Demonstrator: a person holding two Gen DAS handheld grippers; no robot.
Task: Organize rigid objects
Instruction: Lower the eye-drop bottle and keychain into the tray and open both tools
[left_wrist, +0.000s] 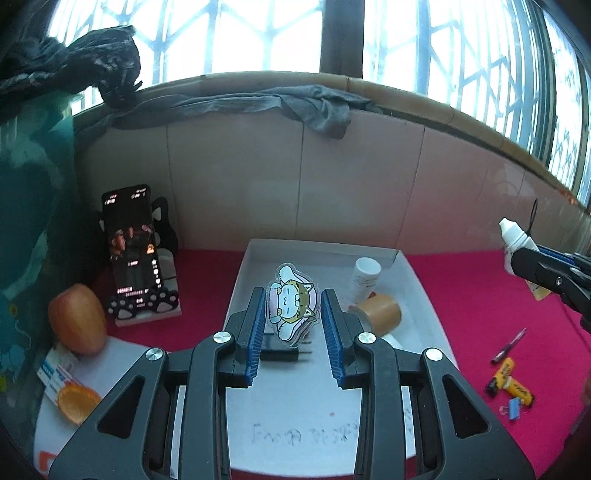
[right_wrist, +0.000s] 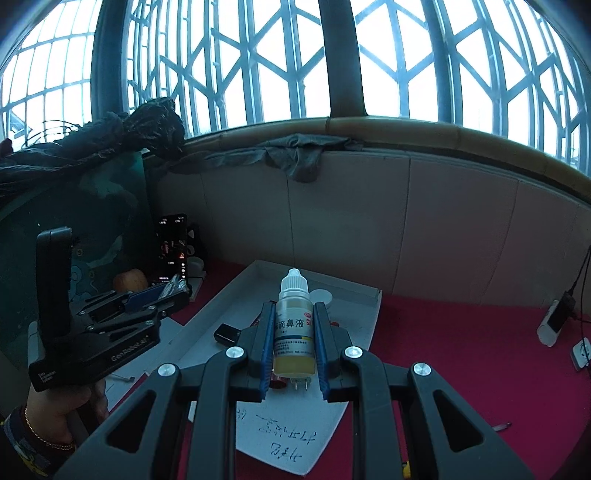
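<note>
The shallow white cardboard tray (left_wrist: 413, 280) lies ahead of and below both grippers. The right gripper (right_wrist: 293, 328) pinches an upright white-capped dropper bottle (right_wrist: 293, 317) above it; the left gripper (left_wrist: 293, 314) pinches a flat cartoon-cat acrylic figure (left_wrist: 291, 306), equally near.

Bright latticed windows (right_wrist: 295, 74); pale panelled wall (left_wrist: 351, 177); red tabletop (left_wrist: 480, 295)

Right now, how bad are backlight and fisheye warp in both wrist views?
Left wrist view: window blown out white, its sill bowed by the fisheye, white tray and cartoon cat figure still well lit. Right wrist view: darker and bluish, grille bars curved, left side murky, label on dropper bottle still readable.
</note>
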